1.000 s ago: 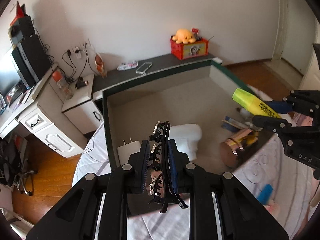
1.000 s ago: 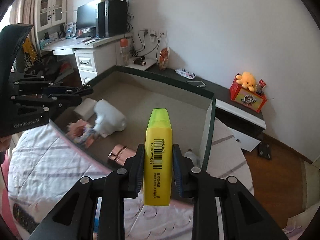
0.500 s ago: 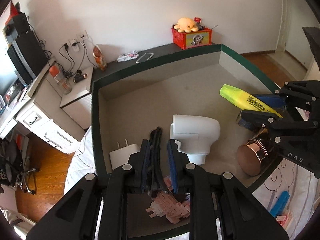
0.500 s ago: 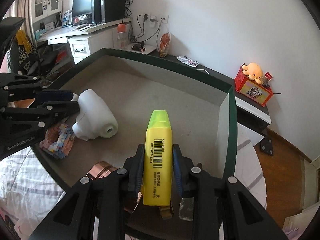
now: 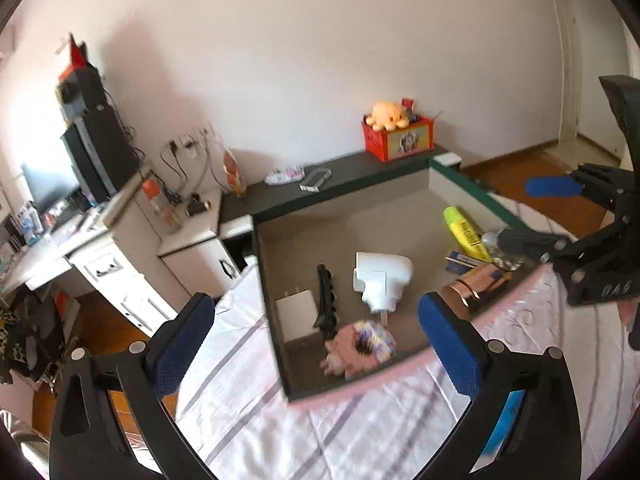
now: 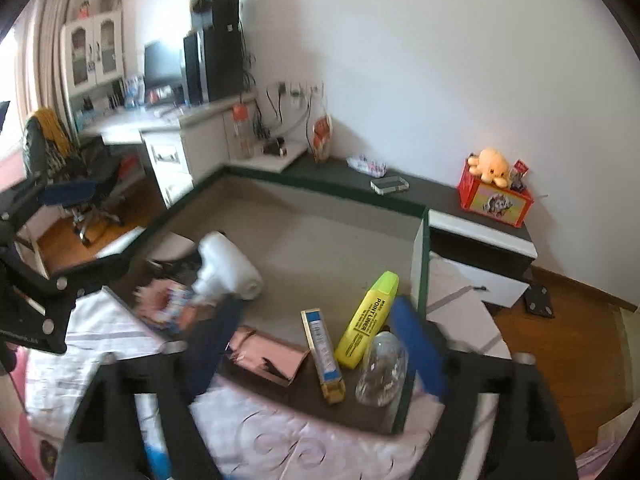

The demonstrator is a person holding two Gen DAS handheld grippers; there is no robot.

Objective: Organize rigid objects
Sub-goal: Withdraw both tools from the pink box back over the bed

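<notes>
With both the left gripper (image 5: 316, 336) and the right gripper (image 6: 316, 352) spread wide and holding nothing, a careless reach toward the blue item (image 5: 500, 424) at 5 o'clock could knock the green-rimmed box (image 5: 400, 372), shifting the yellow highlighter (image 6: 368, 320) inside.

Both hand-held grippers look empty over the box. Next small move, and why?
Probably swing the right hand-held gripper down to the blue item on the bedspread outside the box. Both stand open and empty; the yellow highlighter and black hair clip already lie inside, so it appears left to collect.
</notes>
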